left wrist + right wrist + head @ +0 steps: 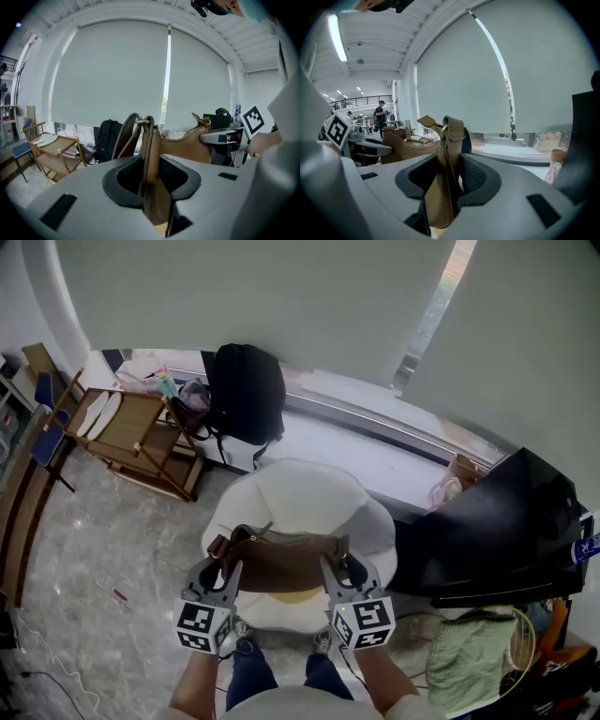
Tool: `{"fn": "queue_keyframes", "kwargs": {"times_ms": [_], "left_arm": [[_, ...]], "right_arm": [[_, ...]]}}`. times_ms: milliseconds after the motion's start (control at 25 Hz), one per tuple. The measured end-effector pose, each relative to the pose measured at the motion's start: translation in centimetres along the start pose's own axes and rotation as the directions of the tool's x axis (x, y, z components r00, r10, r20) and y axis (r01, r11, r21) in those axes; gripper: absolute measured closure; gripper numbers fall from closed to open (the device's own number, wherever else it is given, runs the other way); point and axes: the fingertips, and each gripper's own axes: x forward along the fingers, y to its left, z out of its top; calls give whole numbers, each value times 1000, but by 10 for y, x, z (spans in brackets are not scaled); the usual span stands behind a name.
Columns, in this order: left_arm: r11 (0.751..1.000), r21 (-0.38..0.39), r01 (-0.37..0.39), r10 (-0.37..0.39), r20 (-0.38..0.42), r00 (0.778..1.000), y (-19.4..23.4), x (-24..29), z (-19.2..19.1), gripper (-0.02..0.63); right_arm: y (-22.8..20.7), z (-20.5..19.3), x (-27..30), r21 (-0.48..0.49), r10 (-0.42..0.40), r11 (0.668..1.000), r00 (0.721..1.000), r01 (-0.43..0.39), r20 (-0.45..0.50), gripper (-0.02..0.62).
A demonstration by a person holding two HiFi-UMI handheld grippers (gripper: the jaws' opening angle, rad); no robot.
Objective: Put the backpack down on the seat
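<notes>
The left gripper [151,176] pinches one end of the brown bag [281,561], its pads pressed on the leather just below the strap ring [142,123]. The right gripper [449,180] pinches the other end in the same way. Between the two pairs of fingers the bag hangs. Just under and beyond them is the white seat [309,488]; I cannot tell if the bag touches it. The risk, I think, is releasing one side first: the bag would tip and slide off the rounded seat. Far beyond the fingers stands a black backpack [246,395].
</notes>
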Motion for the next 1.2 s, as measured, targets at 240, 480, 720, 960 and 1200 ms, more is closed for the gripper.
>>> {"fn": "queue_keyframes", "kwargs": {"times_ms": [240,480,720,960,1200], "left_arm": [[1000,-3,11,-11,-17,1000,9,30,-21,491],[1000,-2,15,-15,-33,999,21,53,-39,491],[1000,-15,15,-15,-44,999,35,75,-56,491],[1000,-22,11,-12,-49,999,46,97,-76,491],[1000,-28,4,-5,-60,998,58,116,-102,491]], "right_arm": [[-14,-25,23,11,-13,1000,1000,14,-17,430],[-23,-46,45,25,-27,999,999,28,-30,430],[-28,-63,68,18,-33,999,999,34,-41,430],[-37,-87,92,17,-32,999,998,33,-51,430],[-40,-111,114,26,-39,999,997,40,-61,430]]}}
